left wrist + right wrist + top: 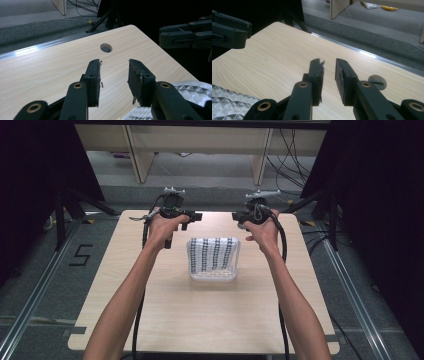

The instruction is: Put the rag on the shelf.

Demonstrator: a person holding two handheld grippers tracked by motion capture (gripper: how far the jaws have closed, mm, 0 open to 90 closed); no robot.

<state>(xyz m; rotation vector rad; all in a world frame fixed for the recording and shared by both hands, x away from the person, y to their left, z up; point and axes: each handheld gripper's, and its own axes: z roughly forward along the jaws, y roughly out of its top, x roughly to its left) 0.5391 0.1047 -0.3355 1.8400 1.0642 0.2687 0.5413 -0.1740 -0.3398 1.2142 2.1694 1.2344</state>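
A clear plastic container [212,260] sits mid-worktop [150,310] between the two hands, holding a folded white cloth with dark stripes [214,251]. The left tongs [113,75] and right tongs [329,75] hover above its far corners, each spread with nothing between the jaws.

- Quilted bag [213,259]: in your left gripper view [197,87] its silvery corner is cut off by the bottom and right edges and partly hidden behind the jaw; in your right gripper view [229,102] the bottom-left corner cuts it. Contents cannot be told.
- Table [200,320]: your forearms hide strips of it; the bottom edge crops its near rim.
- Table hole [379,82]: half hidden behind your right jaw.
- Opposite gripper [186,35]: cropped at the right edge.
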